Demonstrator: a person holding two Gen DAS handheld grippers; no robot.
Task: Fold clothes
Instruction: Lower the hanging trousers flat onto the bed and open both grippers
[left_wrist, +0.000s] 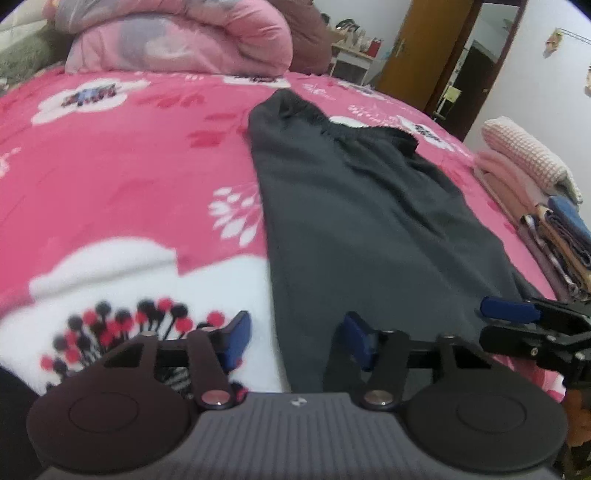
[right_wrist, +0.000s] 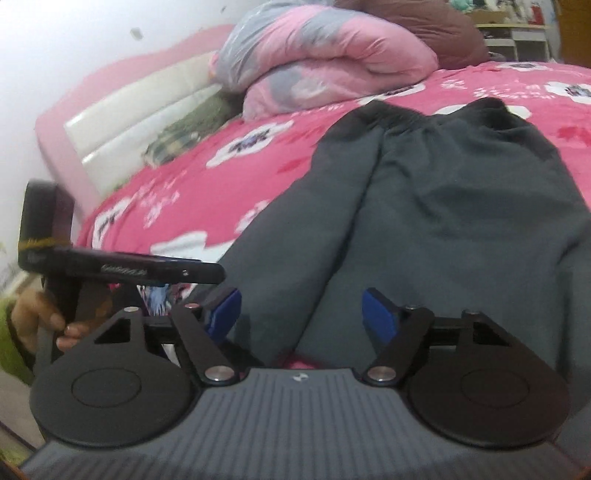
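Observation:
Dark grey trousers (left_wrist: 354, 206) lie flat on the pink flowered bedspread (left_wrist: 122, 155), waistband at the far end and legs running toward me. My left gripper (left_wrist: 297, 341) stands open over the left edge of the near leg end, its blue pads (left_wrist: 236, 343) apart and not pressing on the cloth. My right gripper (right_wrist: 303, 315) is also open, held over the leg ends of the trousers (right_wrist: 443, 206), where the two legs part. The right gripper's blue-tipped finger (left_wrist: 509, 310) shows at the right edge of the left wrist view. The left gripper (right_wrist: 122, 269), held by a hand (right_wrist: 37, 321), shows at the left of the right wrist view.
A rolled pink and grey quilt (left_wrist: 177, 37) and a brown pillow (right_wrist: 436, 29) lie at the head of the bed. Folded clothes (left_wrist: 535, 199) are stacked on the bed's right side. A white padded headboard (right_wrist: 140, 107) borders the far left.

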